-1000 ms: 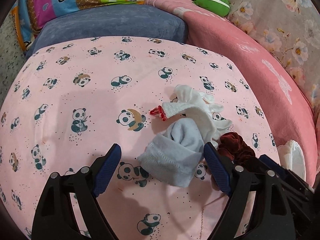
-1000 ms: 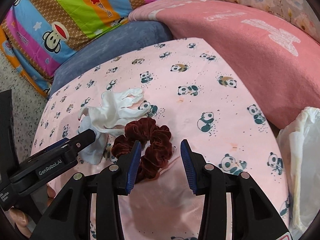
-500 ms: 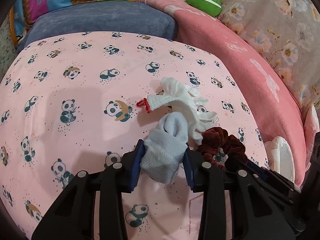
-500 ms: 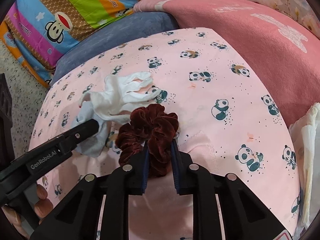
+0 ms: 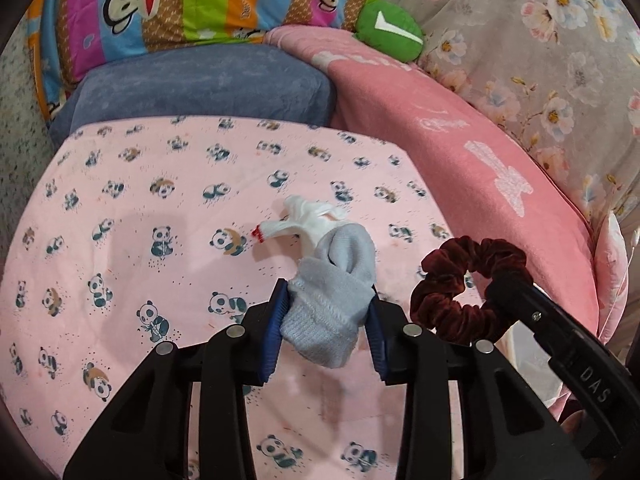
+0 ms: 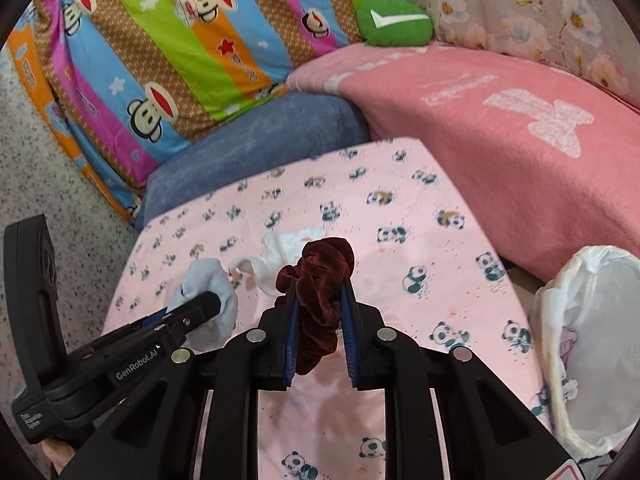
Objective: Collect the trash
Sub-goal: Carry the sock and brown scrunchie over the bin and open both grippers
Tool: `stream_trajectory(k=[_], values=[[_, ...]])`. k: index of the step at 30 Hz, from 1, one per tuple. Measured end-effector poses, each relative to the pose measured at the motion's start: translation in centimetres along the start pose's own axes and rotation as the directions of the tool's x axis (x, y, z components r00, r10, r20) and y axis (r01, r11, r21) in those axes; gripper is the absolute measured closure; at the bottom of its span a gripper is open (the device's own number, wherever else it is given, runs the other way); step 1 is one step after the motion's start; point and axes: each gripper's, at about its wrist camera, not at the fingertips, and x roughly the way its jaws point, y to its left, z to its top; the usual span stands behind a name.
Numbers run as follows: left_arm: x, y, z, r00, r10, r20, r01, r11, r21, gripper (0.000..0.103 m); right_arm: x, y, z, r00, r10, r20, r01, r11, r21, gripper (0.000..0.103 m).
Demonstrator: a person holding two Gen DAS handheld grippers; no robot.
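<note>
1. On the pink panda-print cotton sheet (image 5: 132, 208), taken as the landmark, a crumpled white fabric glove with a red-trimmed cuff (image 5: 308, 220) lies near the middle.
2. Left gripper (image 5: 326, 320): jaws closed on a pale grey-blue knitted sock (image 5: 332, 292). The sock bunches out ahead of the blue pads and is raised off the sheet; its far end sits against the white glove in the left wrist view, and contact cannot be confirmed.
3. Right gripper (image 6: 318, 324): jaws closed on a dark maroon velvet scrunchie (image 6: 320, 292), pinched between the blue pads and clear of the sheet. In the left wrist view the scrunchie (image 5: 472, 284) hangs as an open ring just right of the sock.
4. White plastic-lined bin (image 6: 592, 344): at the sheet's right edge, mouth open, well apart from both held items.
5. Beyond the sheet's far edge: a slate-blue plush cushion (image 5: 208, 84), and behind it a striped cartoon-monkey quilt (image 6: 192, 40).
6. Along the sheet's right side: a salmon-pink fleece blanket (image 6: 500, 140). A green plush pillow with a white tick mark (image 6: 394, 20) rests at its far end, against a grey floral fabric (image 5: 540, 60).
</note>
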Motion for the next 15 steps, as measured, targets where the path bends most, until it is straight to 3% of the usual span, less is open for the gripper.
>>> stream_trajectory(k=[15], values=[[-4.0, -10.6, -1.0, 0.995, -0.076, 0.064, 0.063, 0.98, 0.187, 0.068, -10.8, -5.7, 1.2, 0.984, -0.057, 0.169, 0.043, 0.996, 0.084, 0.084]])
